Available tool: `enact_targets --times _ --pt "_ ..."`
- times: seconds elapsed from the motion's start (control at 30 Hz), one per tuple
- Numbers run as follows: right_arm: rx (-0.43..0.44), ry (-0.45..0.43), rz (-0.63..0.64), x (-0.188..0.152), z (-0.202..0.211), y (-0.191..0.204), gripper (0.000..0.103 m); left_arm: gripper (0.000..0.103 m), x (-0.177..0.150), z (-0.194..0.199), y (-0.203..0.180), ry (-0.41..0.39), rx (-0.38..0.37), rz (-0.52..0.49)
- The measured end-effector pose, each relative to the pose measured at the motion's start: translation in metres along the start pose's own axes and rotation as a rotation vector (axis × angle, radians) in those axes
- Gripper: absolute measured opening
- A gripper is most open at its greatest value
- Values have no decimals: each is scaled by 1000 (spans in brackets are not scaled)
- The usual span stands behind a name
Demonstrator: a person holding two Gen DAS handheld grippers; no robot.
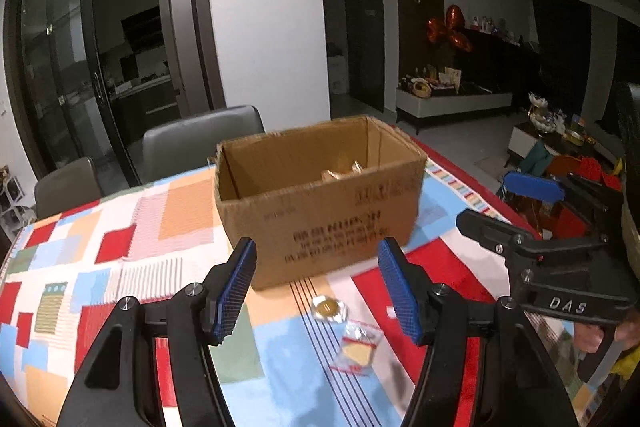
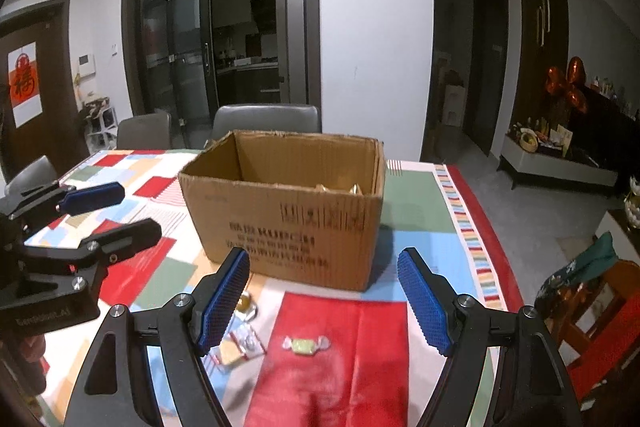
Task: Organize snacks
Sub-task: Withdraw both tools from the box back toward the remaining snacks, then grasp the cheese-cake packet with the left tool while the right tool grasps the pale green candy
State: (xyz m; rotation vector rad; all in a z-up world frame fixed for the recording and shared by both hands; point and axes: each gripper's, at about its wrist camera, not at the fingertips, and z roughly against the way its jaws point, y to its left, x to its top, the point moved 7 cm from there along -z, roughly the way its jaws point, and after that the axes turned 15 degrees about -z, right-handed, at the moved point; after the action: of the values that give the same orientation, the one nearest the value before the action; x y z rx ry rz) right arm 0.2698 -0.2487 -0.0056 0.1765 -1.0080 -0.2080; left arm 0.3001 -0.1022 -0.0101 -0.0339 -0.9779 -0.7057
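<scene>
Open corrugated cardboard box (image 2: 288, 211) on the patchwork tablecloth (image 2: 420, 211), long axis running 9 to 3 in the right wrist view, wrappers glinting inside (contents unclear). Twist-wrapped candy (image 2: 306, 345) lies crosswise at 6 of the box; clear crinkly packet (image 2: 240, 345) and round gold sweet (image 1: 328, 308) at 7. Left gripper (image 1: 318, 291) and right gripper (image 2: 324, 301) both gape, ribbed blue pads empty.

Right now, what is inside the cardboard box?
The cardboard box is open on top. A few pale, shiny wrapped snacks show near its right inner wall. Its near wall hides the floor, so anything lower cannot be seen.
</scene>
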Motion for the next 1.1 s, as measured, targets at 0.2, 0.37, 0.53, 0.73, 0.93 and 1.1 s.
enact_targets --times 0.2,0.37,0.53,0.73,0.93,1.1 --pt "-4 37 23 -26 0 -3 77 62 -26 -7 -16 43 -46 12" --pt "-11 74 39 -43 -6 -6 77 62 -50 -18 -27 88 -76 18" --pt "-16 119 49 -61 -17 -9 77 62 -70 -32 -37 124 -101 14" --pt "-28 185 62 -84 -38 -11 77 65 -92 -57 -42 172 -135 17" --pt "-46 246 77 -101 -63 -16 73 65 -107 -80 -43 209 -164 35" --pt "-54 283 49 -107 -80 -22 73 65 -112 -94 -46 231 -188 35"
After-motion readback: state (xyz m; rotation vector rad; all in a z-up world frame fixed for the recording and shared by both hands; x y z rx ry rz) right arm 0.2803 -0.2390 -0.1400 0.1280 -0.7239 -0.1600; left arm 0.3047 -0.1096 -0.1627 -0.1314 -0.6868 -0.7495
